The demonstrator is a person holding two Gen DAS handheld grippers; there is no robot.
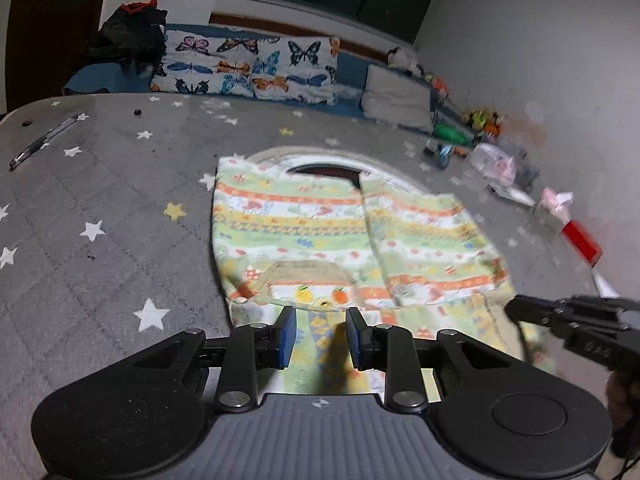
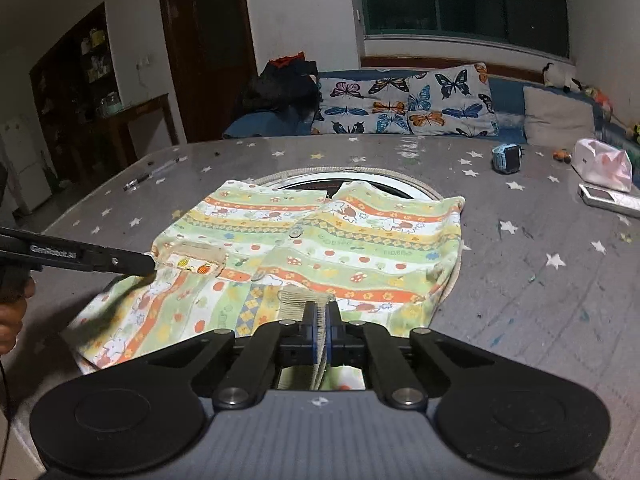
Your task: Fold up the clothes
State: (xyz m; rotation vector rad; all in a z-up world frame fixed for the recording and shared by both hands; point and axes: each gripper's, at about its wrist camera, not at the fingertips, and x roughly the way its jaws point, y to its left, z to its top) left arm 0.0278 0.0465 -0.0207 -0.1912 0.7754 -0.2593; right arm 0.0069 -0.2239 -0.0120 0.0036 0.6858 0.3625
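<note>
A child's shirt (image 1: 320, 232) with green, orange and yellow patterned stripes lies on the grey star-print bed cover (image 1: 100, 208); it also shows in the right wrist view (image 2: 320, 240). My left gripper (image 1: 321, 340) is open, its blue pads just above the shirt's near part, with nothing between them. My right gripper (image 2: 322, 320) is shut on the shirt's beige ribbed cuff (image 2: 296, 300). In the left wrist view the right gripper (image 1: 516, 308) enters from the right at the shirt's near corner. In the right wrist view the left gripper (image 2: 148, 266) reaches in beside the shirt pocket (image 2: 196, 260).
Butterfly pillows (image 2: 408, 104) and a grey pillow (image 2: 556, 116) line the bed's far side. A pen (image 1: 44, 142) lies far left. A blue toy (image 2: 506, 158), a plastic bag (image 2: 600, 164), a white device (image 2: 608, 198) and small clutter (image 1: 480, 148) lie to the right. A round rimmed object (image 2: 348, 182) lies under the collar.
</note>
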